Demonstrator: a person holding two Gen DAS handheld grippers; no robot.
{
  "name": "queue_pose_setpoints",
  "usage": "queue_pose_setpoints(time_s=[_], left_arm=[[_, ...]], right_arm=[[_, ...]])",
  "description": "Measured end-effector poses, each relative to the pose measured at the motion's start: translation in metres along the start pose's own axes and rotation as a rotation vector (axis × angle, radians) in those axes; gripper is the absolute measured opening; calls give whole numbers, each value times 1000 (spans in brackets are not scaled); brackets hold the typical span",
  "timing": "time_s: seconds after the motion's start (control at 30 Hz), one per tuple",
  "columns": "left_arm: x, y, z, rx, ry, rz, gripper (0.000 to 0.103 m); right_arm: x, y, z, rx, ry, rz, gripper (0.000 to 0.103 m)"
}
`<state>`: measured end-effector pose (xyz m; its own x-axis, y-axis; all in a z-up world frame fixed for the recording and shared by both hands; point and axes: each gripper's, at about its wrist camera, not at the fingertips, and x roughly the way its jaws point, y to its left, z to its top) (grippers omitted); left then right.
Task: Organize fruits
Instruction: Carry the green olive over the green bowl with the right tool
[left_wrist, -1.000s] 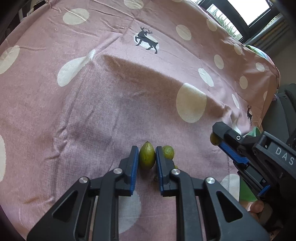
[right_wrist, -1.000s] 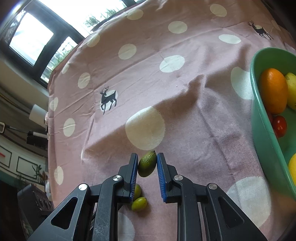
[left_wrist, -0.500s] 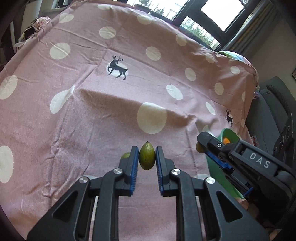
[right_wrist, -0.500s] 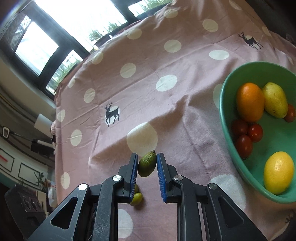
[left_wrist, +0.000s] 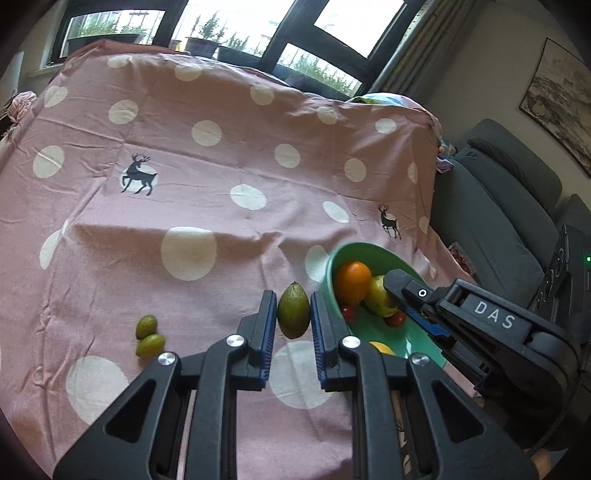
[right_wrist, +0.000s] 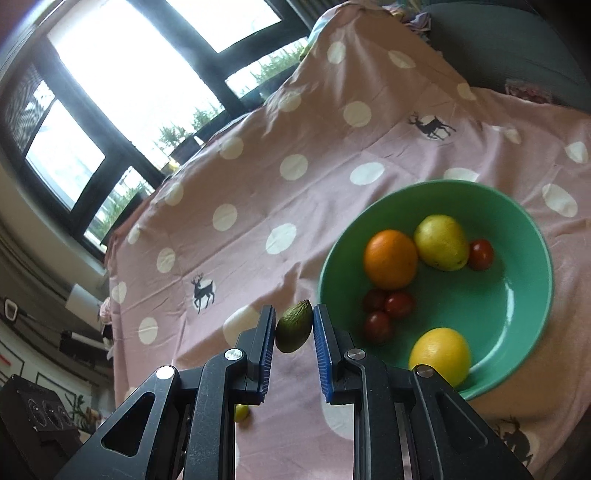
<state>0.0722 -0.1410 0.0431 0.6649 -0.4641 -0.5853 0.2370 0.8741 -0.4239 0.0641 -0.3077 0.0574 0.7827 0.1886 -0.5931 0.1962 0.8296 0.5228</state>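
i've got a smooth, pointed oval green fruit (left_wrist: 293, 311) clamped in my left gripper (left_wrist: 293, 321) and a duller, wrinkled one (right_wrist: 294, 326) in my right gripper (right_wrist: 294, 332), both hanging above the creased pink polka-dot cloth (left_wrist: 221, 166) beside the glossy green bowl (right_wrist: 517, 314).

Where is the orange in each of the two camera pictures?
Left wrist view: orange sits right of centre, in the green bowl, near its far rim.
Right wrist view: orange lies right of centre, in the bowl's left part.
Shared landmark: the green bowl.
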Motion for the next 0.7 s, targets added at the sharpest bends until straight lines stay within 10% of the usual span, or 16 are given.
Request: queue_pose_setpoints(time_s=[0.7], left_arm=[[49,-66,-11,162,99,-111,18]], right_arm=[[-23,-77,11,168,-32,-191,23]])
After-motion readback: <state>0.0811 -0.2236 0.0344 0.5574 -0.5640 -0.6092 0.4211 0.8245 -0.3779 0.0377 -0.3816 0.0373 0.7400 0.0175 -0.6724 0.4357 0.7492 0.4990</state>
